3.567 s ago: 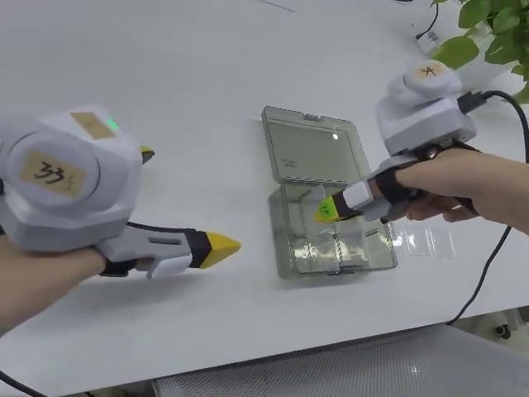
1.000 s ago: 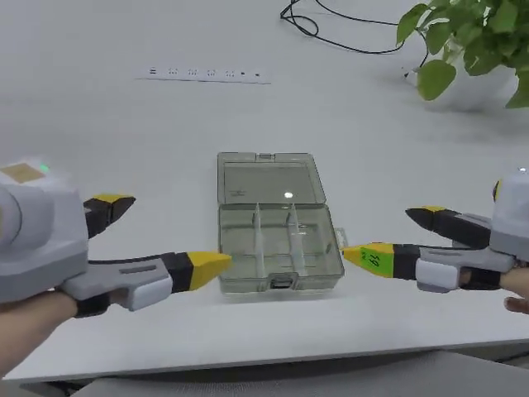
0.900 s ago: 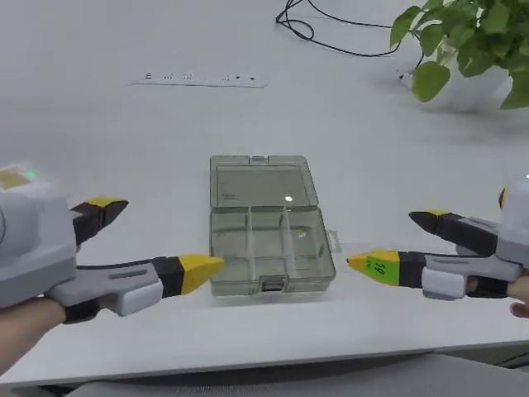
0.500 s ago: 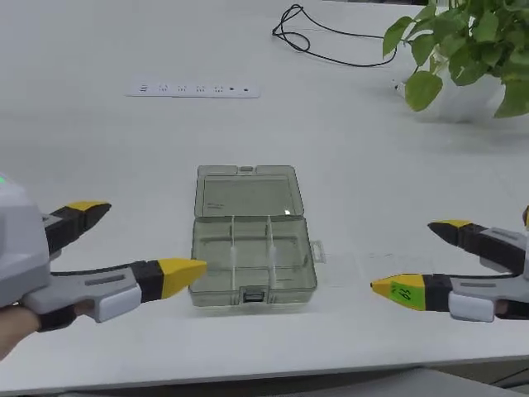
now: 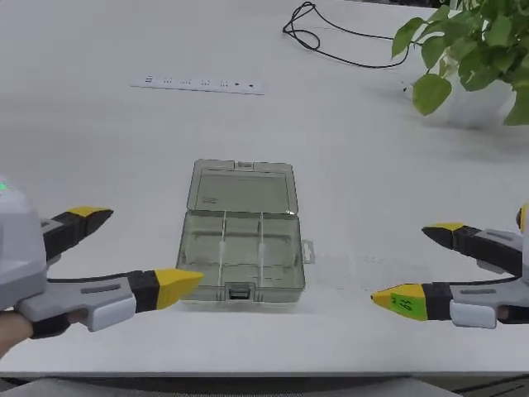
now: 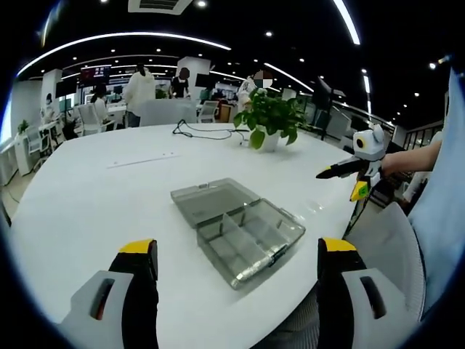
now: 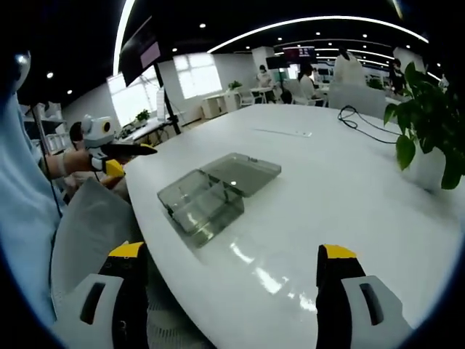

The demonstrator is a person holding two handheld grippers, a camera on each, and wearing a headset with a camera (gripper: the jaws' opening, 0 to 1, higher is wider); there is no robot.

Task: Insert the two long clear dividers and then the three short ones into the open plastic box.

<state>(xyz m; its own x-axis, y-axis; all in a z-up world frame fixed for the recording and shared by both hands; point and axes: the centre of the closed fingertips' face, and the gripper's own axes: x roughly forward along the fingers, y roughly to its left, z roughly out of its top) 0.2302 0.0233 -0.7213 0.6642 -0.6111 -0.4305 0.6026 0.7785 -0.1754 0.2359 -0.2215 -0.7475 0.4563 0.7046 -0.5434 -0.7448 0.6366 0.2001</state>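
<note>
Left hand-held gripper (image 5: 132, 248) and right hand-held gripper (image 5: 420, 265) are released and empty, flanking the open plastic box (image 5: 240, 277), probably for access. Two long dividers (image 5: 224, 248) are seated; short ones cannot be discerned.

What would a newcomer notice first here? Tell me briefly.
The smoky plastic box, its lid open, sits on the white table with two clear dividers standing inside. The left gripper and right gripper flank it, yellow-tipped jaws wide open, holding nothing. A leafy potted plant stands at the far right.
</note>
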